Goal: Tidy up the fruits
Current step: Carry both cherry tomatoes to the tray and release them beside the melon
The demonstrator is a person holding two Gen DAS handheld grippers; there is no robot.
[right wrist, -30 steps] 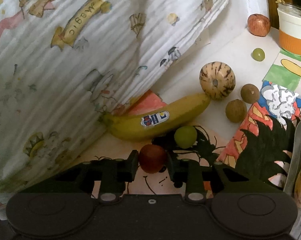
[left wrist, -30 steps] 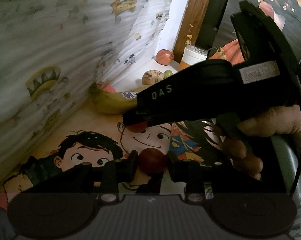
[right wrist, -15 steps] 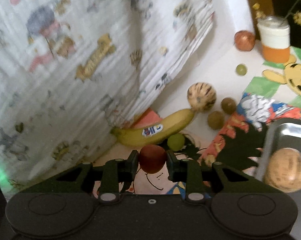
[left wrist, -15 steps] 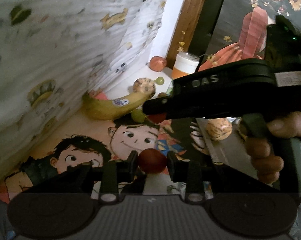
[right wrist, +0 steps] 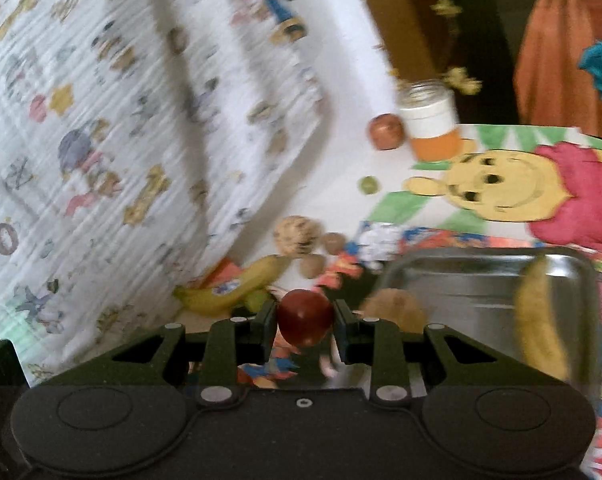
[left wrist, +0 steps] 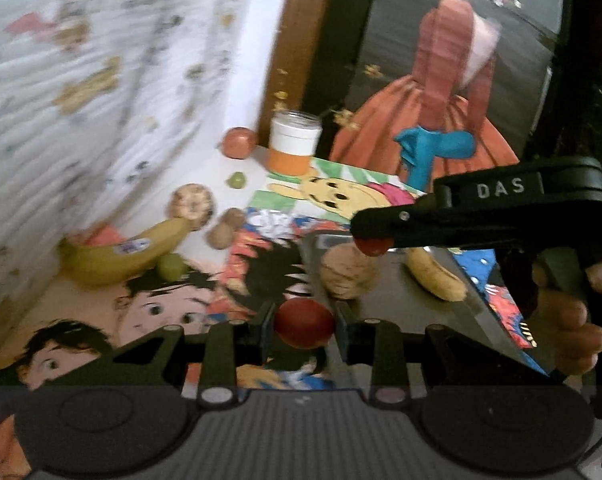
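Both grippers point downward: left gripper [left wrist: 304, 326] pinches a red fruit [left wrist: 304, 322], right gripper [right wrist: 305, 326] pinches another red fruit [right wrist: 305, 317]. Motion blur smears the metal tray [right wrist: 481, 270].

We see a home, likely a child's room; a cartoon-printed blanket [right wrist: 113, 152], cartoon picture mats [right wrist: 513, 188], a wooden door frame [left wrist: 301, 52].

My two wrist cameras look forward and downward along my tongs; both views share the metal tray [left wrist: 453, 312] [right wrist: 481, 280] ahead.
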